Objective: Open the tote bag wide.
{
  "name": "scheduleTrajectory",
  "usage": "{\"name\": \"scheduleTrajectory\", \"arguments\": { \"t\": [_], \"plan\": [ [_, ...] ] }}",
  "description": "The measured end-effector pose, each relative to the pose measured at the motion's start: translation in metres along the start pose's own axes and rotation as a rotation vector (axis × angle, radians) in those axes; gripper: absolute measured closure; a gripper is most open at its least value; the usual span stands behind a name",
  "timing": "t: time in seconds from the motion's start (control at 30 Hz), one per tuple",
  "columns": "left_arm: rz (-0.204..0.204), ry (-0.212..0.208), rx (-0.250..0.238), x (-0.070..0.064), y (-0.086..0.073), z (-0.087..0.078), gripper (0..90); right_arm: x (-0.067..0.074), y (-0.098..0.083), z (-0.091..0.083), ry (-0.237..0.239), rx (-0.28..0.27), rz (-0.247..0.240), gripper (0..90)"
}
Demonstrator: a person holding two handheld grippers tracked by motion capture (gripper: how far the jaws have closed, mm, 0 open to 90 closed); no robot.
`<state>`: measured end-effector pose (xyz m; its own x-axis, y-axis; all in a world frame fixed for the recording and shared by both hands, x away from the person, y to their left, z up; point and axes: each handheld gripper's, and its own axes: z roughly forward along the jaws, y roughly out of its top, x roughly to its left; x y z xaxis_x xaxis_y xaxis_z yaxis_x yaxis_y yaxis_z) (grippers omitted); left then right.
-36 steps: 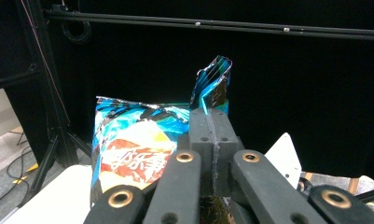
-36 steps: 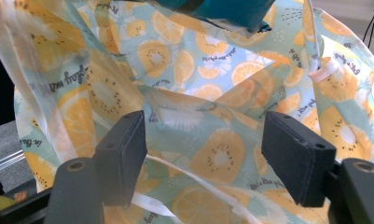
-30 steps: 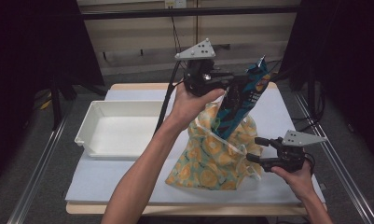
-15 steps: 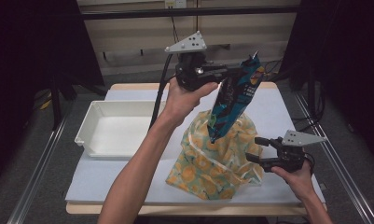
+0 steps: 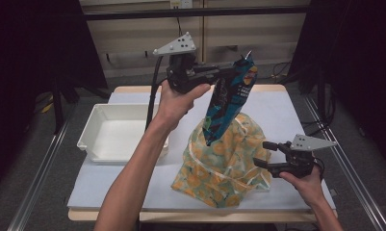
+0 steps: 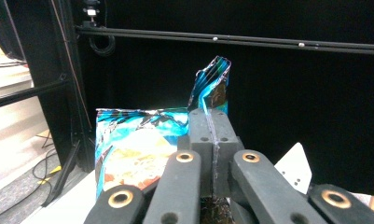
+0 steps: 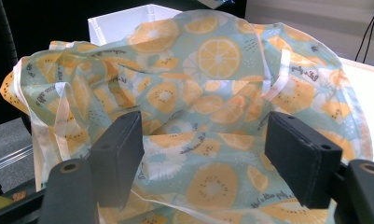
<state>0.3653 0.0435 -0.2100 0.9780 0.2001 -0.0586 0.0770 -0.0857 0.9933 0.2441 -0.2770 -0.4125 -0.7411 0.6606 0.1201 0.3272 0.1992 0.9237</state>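
White tray [image 5: 114, 139] left of bag [image 5: 224, 168]

A table [image 5: 296, 115] with a pale wooden edge carries a light sheet over most of its top. On the sheet lie a white tray [image 5: 109, 137] at the left and an orange-print bag [image 5: 222, 168] beside it, toward the right.

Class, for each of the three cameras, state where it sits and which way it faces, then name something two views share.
High view: above the table's near side, looking forward and down; forearms, left gripper, right gripper.
Left gripper view: on that gripper, along shut jaws pinching the snack bag.
Right gripper view: on that gripper, along open jaws toward the fruit-print bag.
Shared: the snack bag in high and left gripper views.
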Motion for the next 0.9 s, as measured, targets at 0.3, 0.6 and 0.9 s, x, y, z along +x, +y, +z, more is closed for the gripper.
{"name": "scheduleTrajectory", "arguments": {
  "t": [0.3, 0.6, 0.9],
  "plan": [
    [-0.010, 0.032, 0.003, 0.008, -0.007, -0.019, 90.0, 0.001, 0.000, 0.001, -0.002, 0.003, -0.004, 27.8],
    [-0.024, 0.074, 0.000, 0.016, -0.013, -0.040, 90.0, 0.002, 0.000, 0.003, 0.005, 0.005, -0.005, 27.8],
    [-0.033, 0.112, 0.007, 0.022, -0.023, -0.058, 90.0, 0.003, 0.000, 0.003, 0.003, 0.000, -0.009, 27.5]
  ]
}}
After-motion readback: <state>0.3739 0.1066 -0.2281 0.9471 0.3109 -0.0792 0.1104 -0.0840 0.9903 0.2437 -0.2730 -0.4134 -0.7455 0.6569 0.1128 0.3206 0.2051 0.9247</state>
